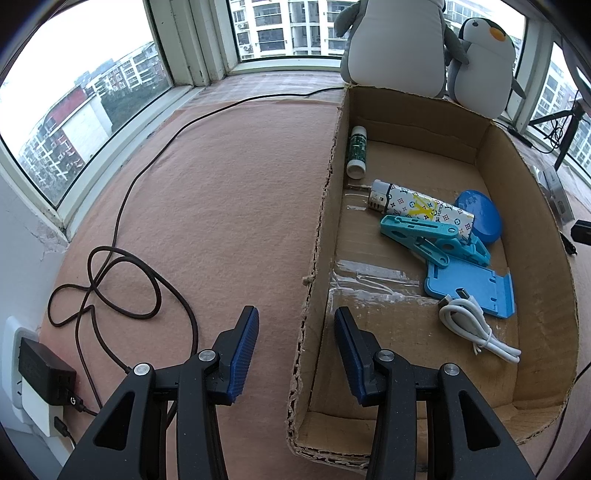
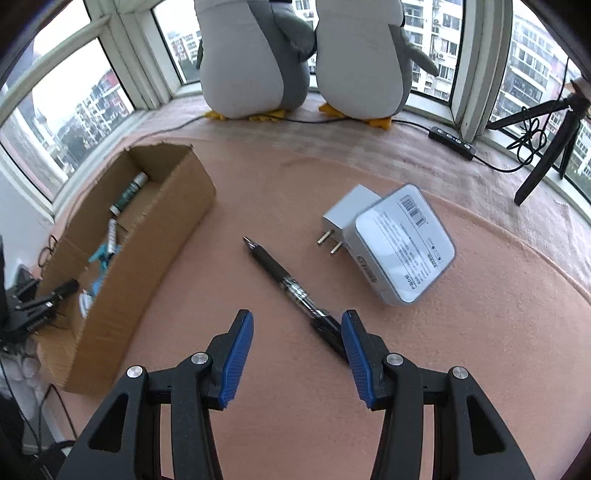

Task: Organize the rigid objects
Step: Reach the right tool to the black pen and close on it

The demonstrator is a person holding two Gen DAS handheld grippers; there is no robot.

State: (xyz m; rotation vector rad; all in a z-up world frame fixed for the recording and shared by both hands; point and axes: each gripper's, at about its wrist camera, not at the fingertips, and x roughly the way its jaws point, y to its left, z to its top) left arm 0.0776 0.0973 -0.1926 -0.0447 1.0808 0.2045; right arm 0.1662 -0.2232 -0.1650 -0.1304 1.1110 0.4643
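My right tongs (image 2: pixel 297 326) hang spread and empty over the tabletop (image 2: pixel 461 369), the pen (image 2: pixel 291 288) slanting away with its end beside the right pad. My left tongs (image 1: pixel 295 326) gape, pinching nothing, astride the wall of the cardboard box (image 1: pixel 321 221), which holds a small bottle (image 1: pixel 357 153), lighter (image 1: pixel 421 203), clip (image 1: pixel 432 236), blue lid (image 1: pixel 484 214), stand (image 1: pixel 476 288) and white cable (image 1: pixel 476 328).

The lighter (image 1: pixel 424 206) bears LV monograms; the white box (image 2: pixel 404 245) label's print is illegible.

A home, high in an apartment block: a bay window (image 1: pixel 266 33) looks out on residential towers, two plush penguins (image 2: pixel 306 55) sit on the far ledge, and a pink blanket (image 1: pixel 221 184) covers the sill.
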